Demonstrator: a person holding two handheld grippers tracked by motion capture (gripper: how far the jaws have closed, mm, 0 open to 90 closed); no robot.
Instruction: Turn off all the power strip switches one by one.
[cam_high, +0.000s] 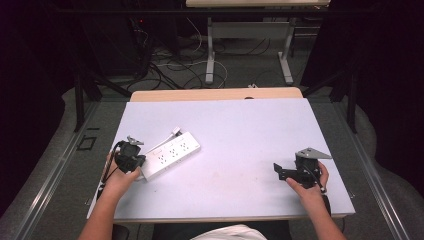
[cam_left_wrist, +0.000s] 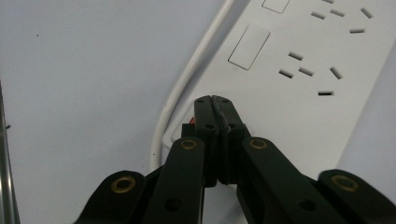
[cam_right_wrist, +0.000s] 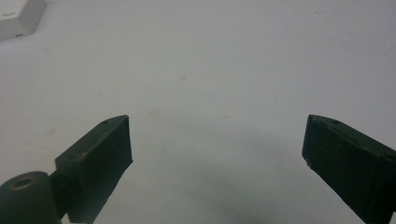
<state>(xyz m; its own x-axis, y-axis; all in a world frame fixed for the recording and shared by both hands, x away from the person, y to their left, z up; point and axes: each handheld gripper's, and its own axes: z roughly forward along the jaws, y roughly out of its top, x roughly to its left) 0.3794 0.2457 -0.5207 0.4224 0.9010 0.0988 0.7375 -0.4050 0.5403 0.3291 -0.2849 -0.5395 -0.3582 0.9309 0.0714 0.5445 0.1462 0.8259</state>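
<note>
Meanwhile, a white power strip (cam_high: 171, 154) lay on the pale table (cam_high: 240, 130), toward its left edge and about midway between the near and far edges, set at a slant with its far end pointing to the far right. Its white cord (cam_left_wrist: 187, 81) ran along one long side of the body. The left gripper (cam_high: 131, 156) sat just inside the left edge, at the strip's near-left end, held by the person's left hand (cam_high: 119, 176). In the left gripper view its two jaws stood pressed tight together with nothing between them, and their joined tips rested against the end of the strip, where a small red part (cam_left_wrist: 188, 125) showed beside them; whether they pushed on that part could not be told. Rows of socket slots and a flat rectangular button (cam_left_wrist: 249, 46) lay further along the strip's top face.

The right gripper (cam_high: 281, 171) was held by the right hand (cam_high: 311, 186) near the near-right corner of the table, well apart from the strip. Its jaws were spread wide over bare tabletop with nothing in the gap, and a corner of the strip (cam_right_wrist: 18, 18) appeared far off in the right gripper view.
</note>
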